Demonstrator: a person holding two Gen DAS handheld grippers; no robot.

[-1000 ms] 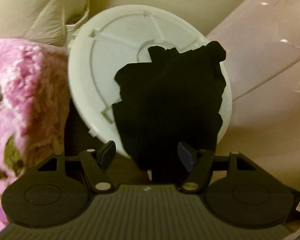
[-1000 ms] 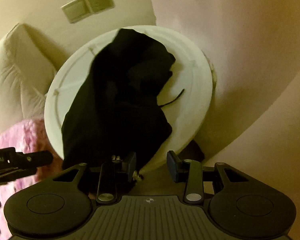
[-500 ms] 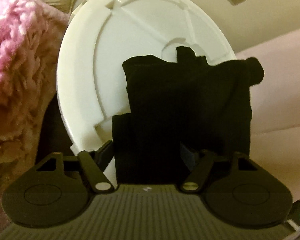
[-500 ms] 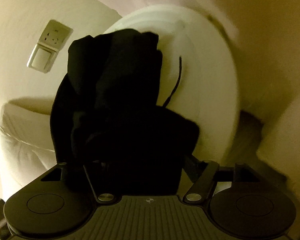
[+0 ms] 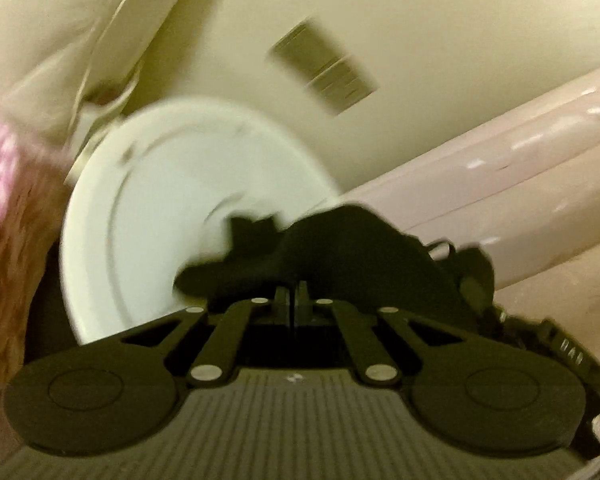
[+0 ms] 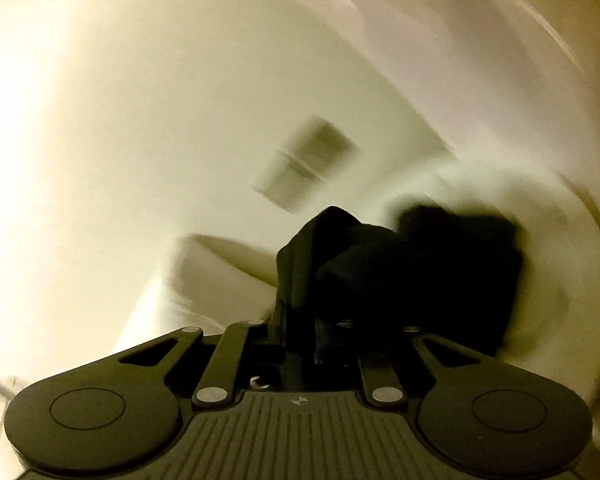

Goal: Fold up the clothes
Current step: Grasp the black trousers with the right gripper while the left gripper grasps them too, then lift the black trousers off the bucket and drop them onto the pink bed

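A black garment (image 5: pixel 332 248) lies bunched on a round white table (image 5: pixel 152 216). My left gripper (image 5: pixel 292 292) is shut on its near edge, jaws together with cloth draped over them. In the right wrist view the same black garment (image 6: pixel 440 264) rises in a fold from my right gripper (image 6: pixel 300 320), which is shut on it. The other gripper's black body (image 5: pixel 548 336) shows at the right edge of the left wrist view. Both views are blurred by motion.
A pink fluffy blanket (image 5: pixel 0 184) lies left of the table. A cream cushion (image 5: pixel 60 20) and a wall with a socket plate (image 5: pixel 324 68) stand behind. A pale pink surface (image 5: pixel 520 160) runs along the right. The white table rim (image 6: pixel 572 240) shows at right.
Both grippers have closed on the black garment, which was lying loose between open jaws before. Both cameras have tilted up towards the wall and are moving fast.
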